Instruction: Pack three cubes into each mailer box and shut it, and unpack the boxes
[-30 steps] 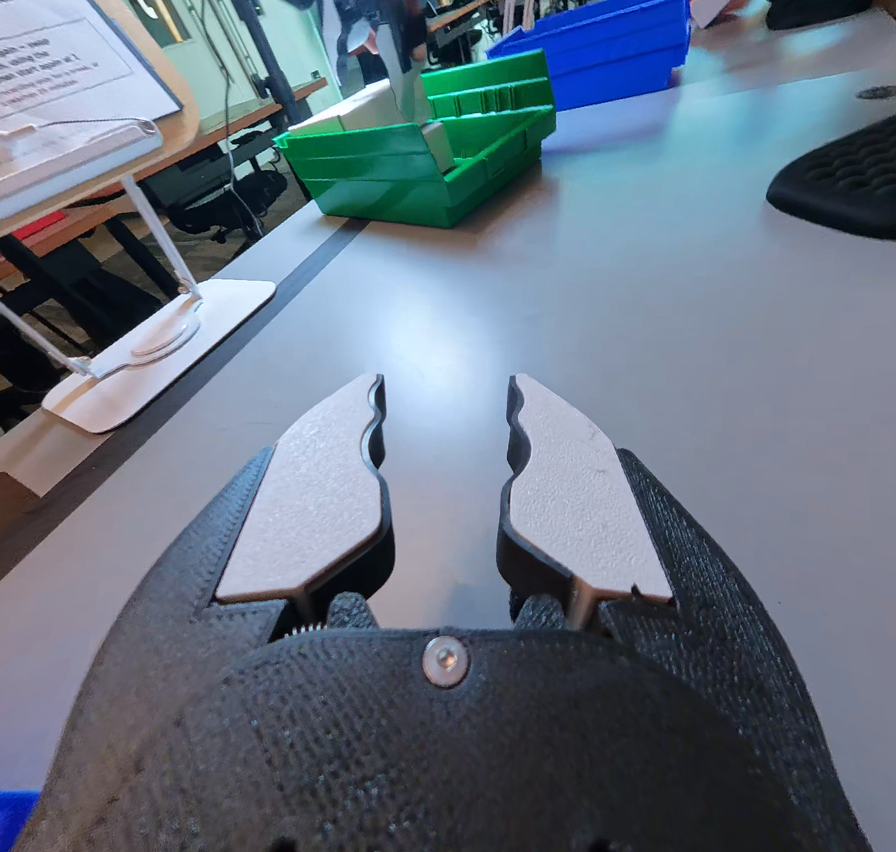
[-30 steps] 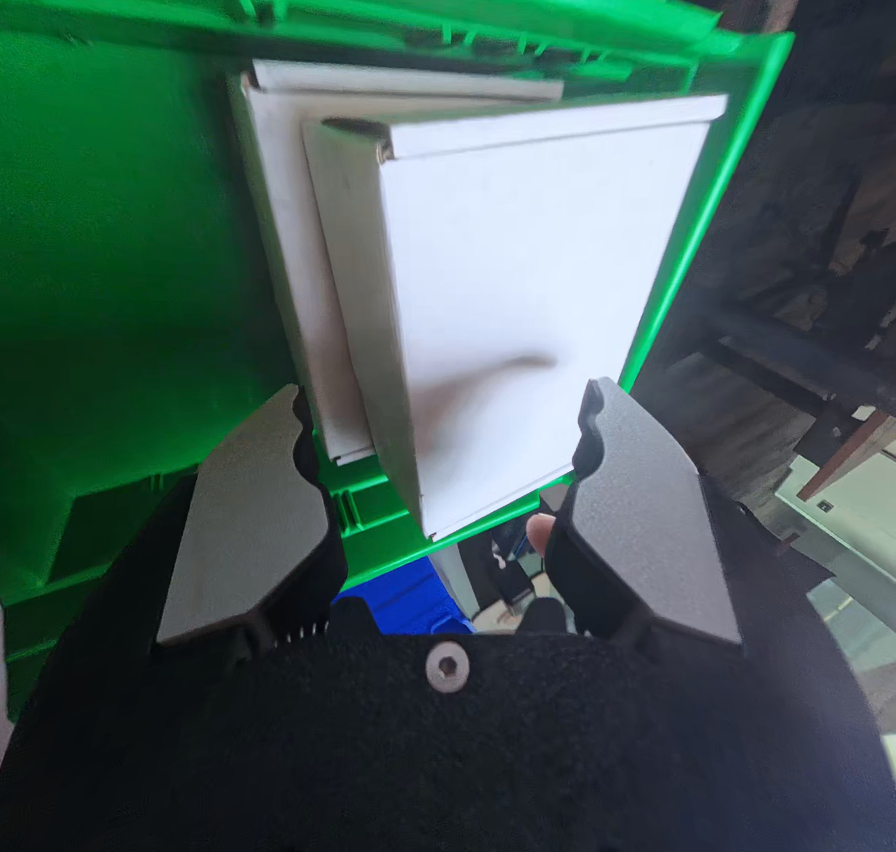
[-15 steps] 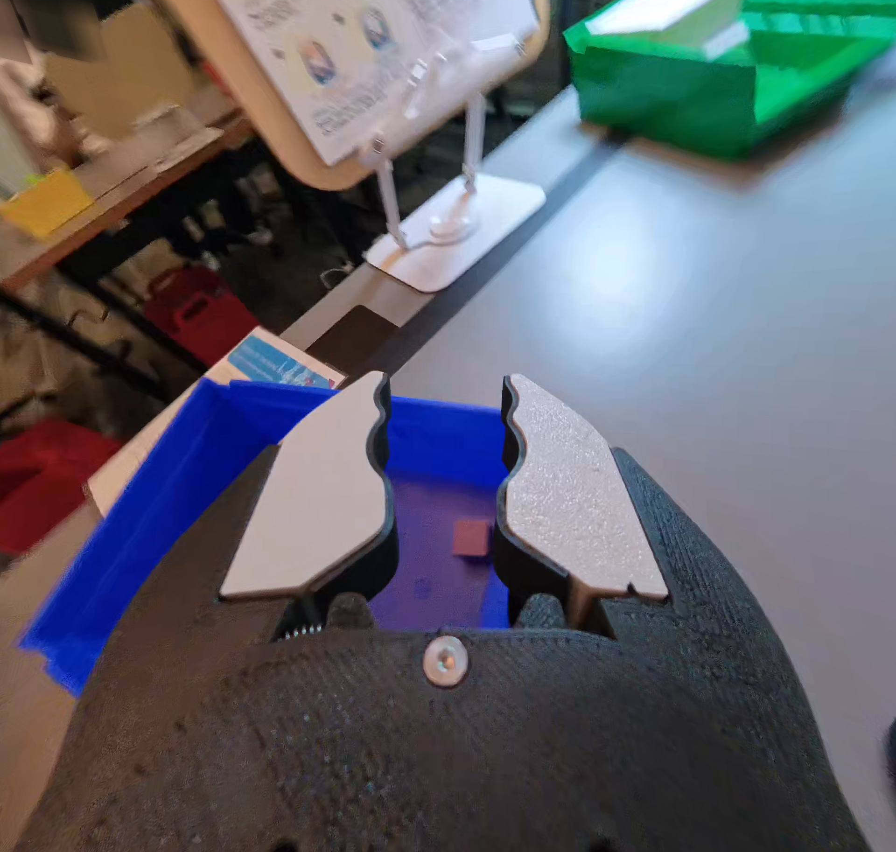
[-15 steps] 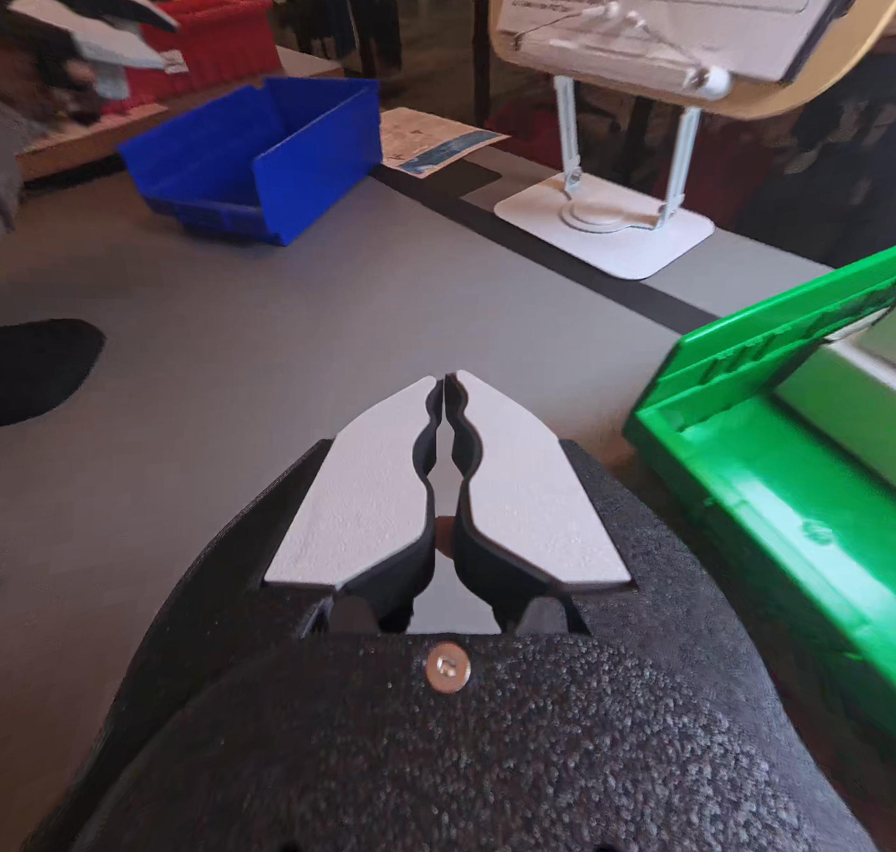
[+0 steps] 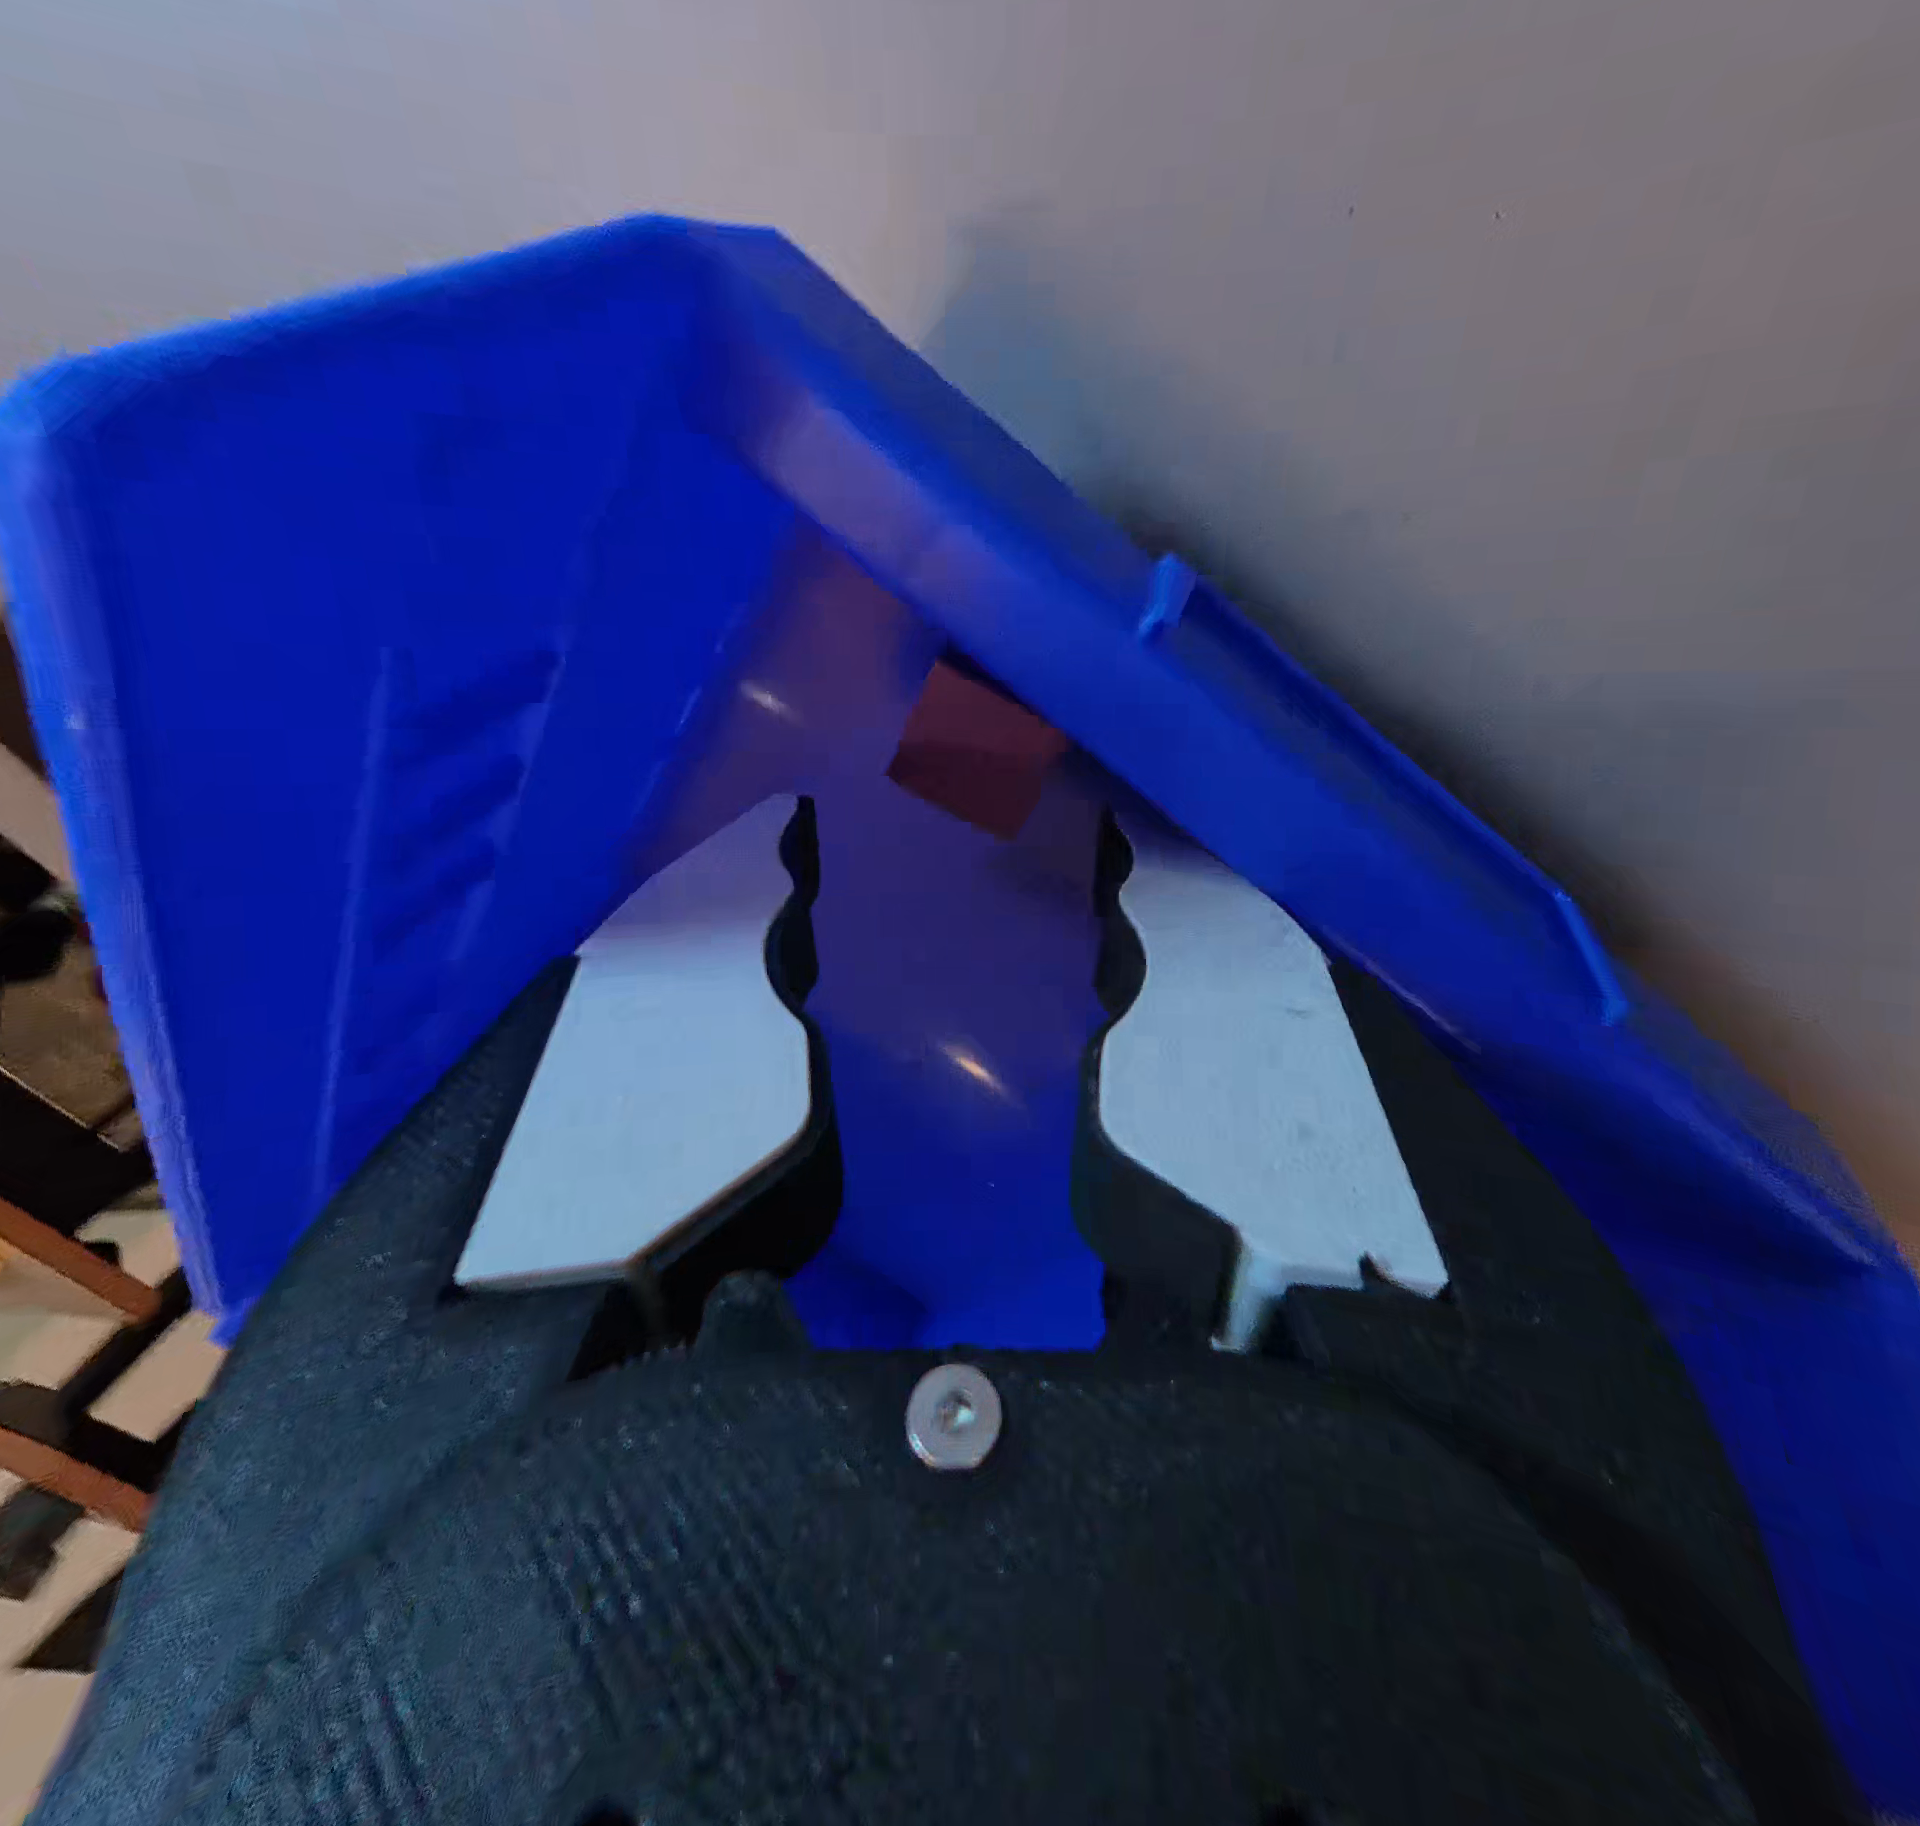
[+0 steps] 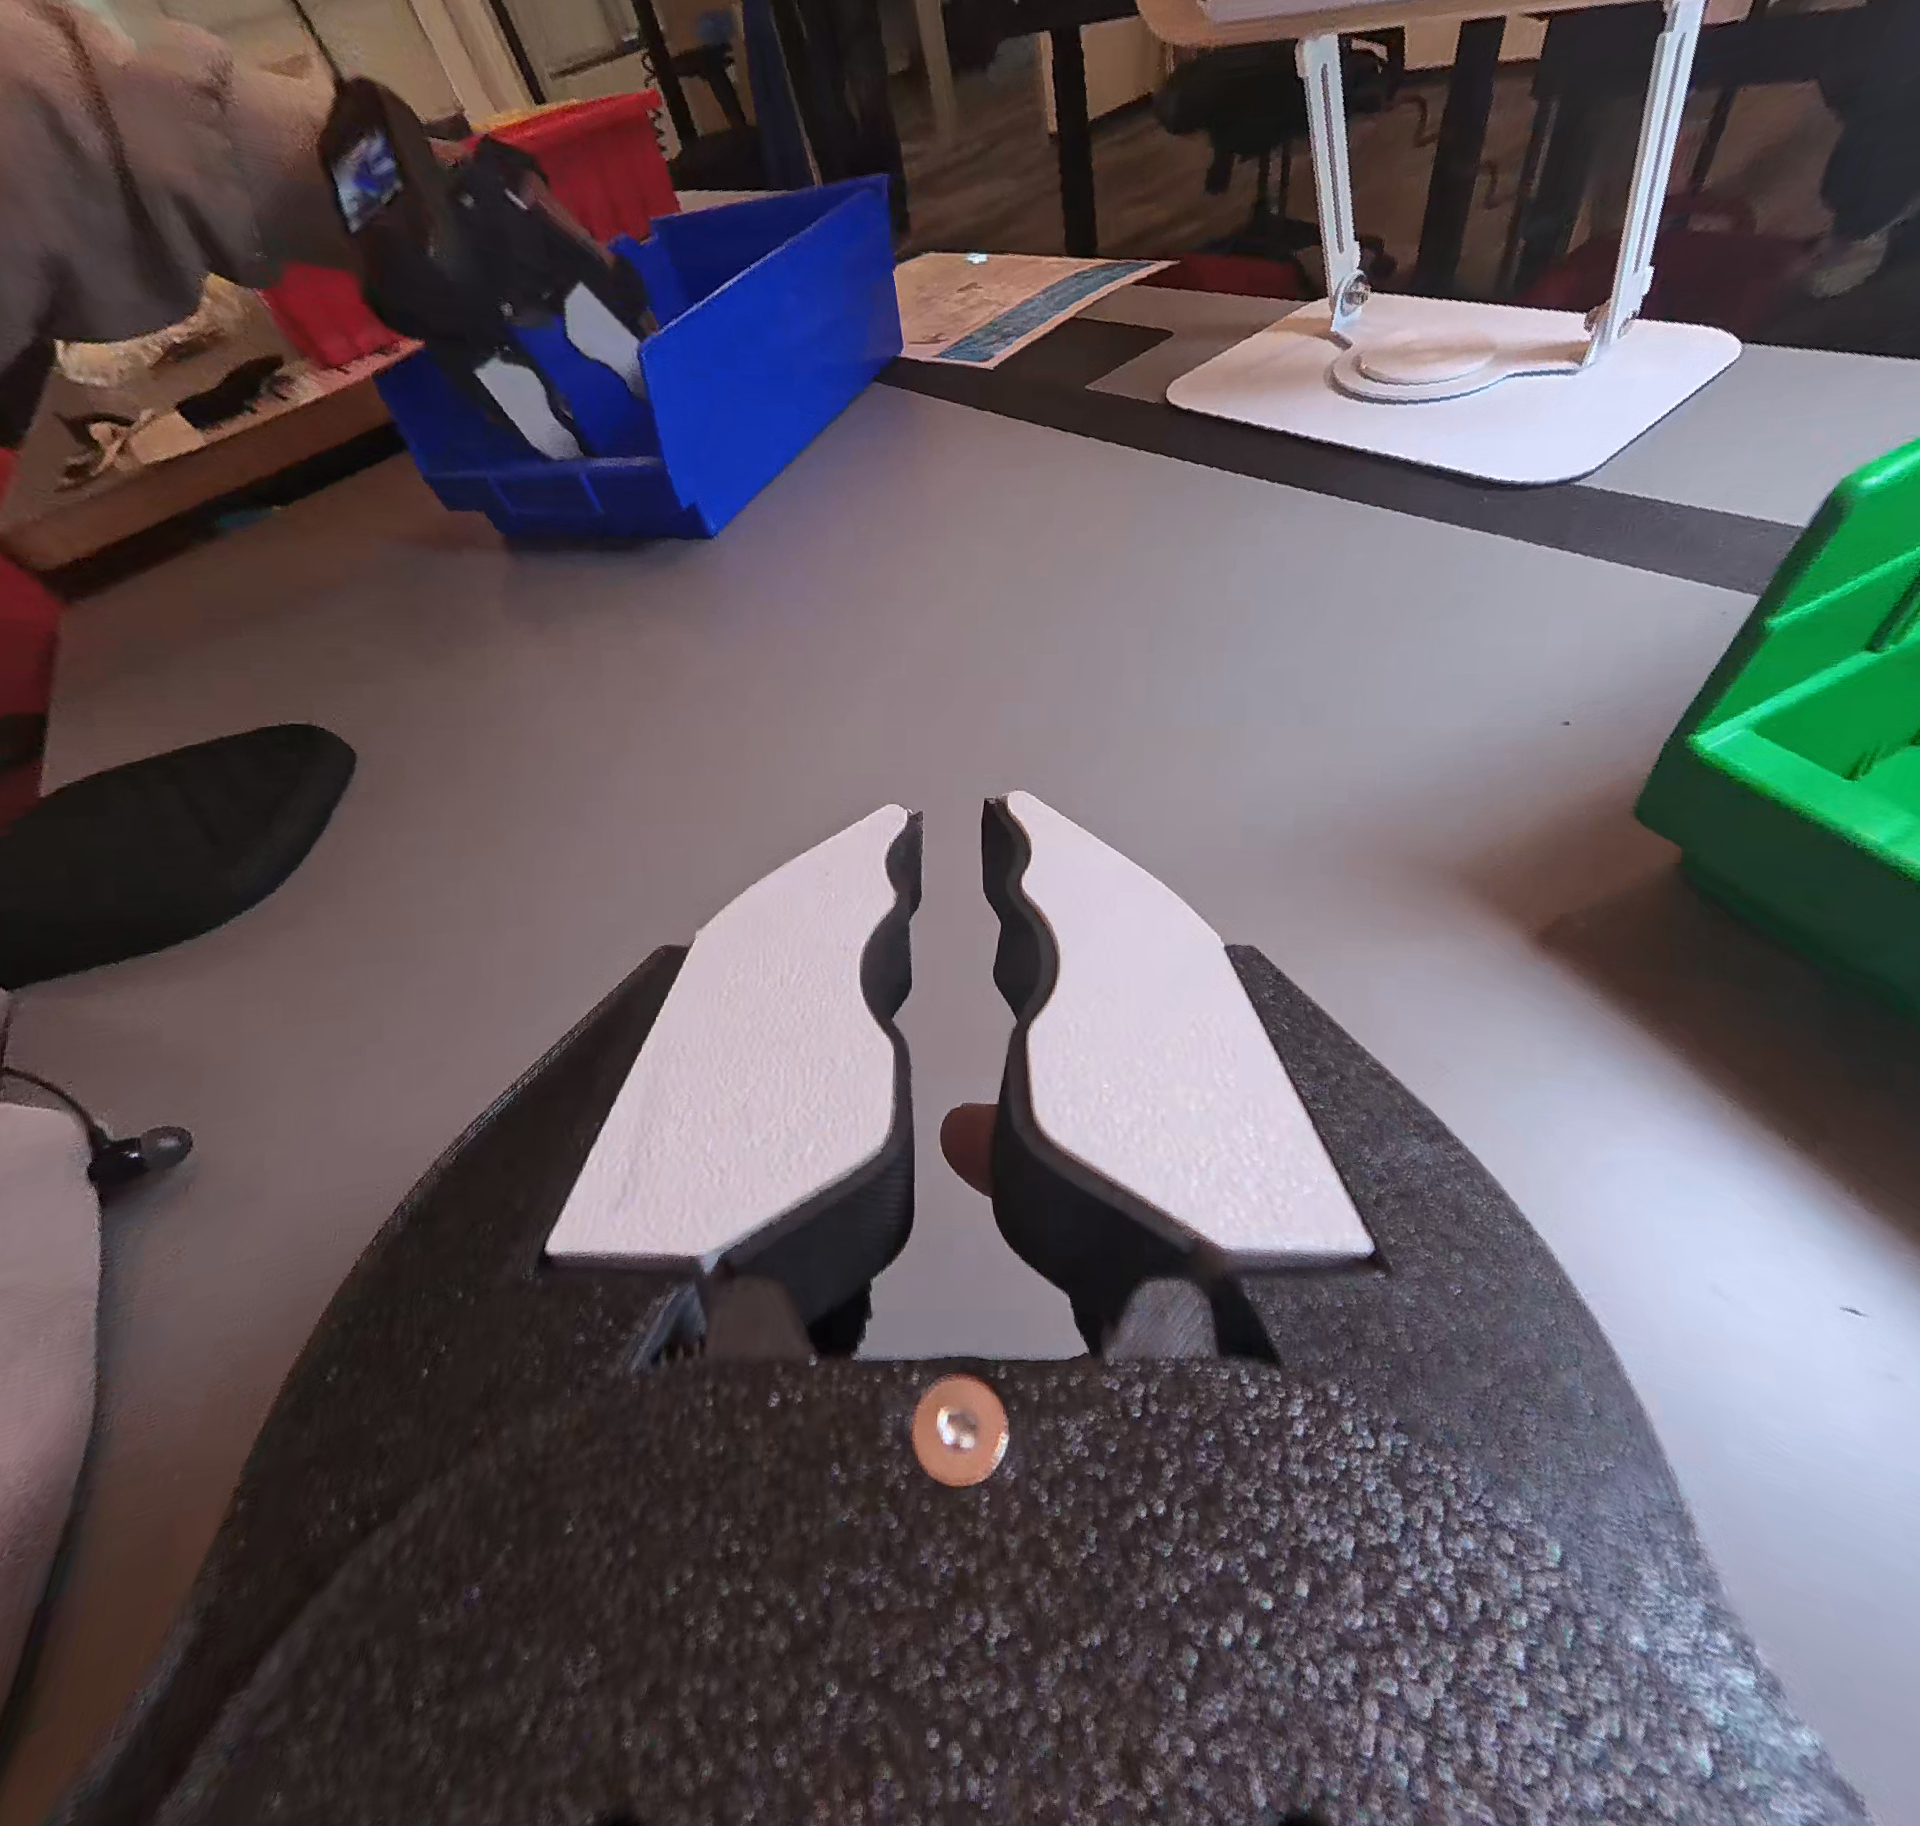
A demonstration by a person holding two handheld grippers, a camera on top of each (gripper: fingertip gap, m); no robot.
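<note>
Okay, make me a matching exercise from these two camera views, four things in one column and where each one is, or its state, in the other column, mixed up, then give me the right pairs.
Things
1. left claw
2. right claw
3. dark red cube
4. green bin

Places or states
A. at the right edge of the right wrist view, on the grey table
B. open, reaching down inside the blue bin
C. lying on the blue bin's floor, by a wall
D. nearly closed over bare table, holding nothing

Pairs: 1-B, 2-D, 3-C, 4-A
</note>
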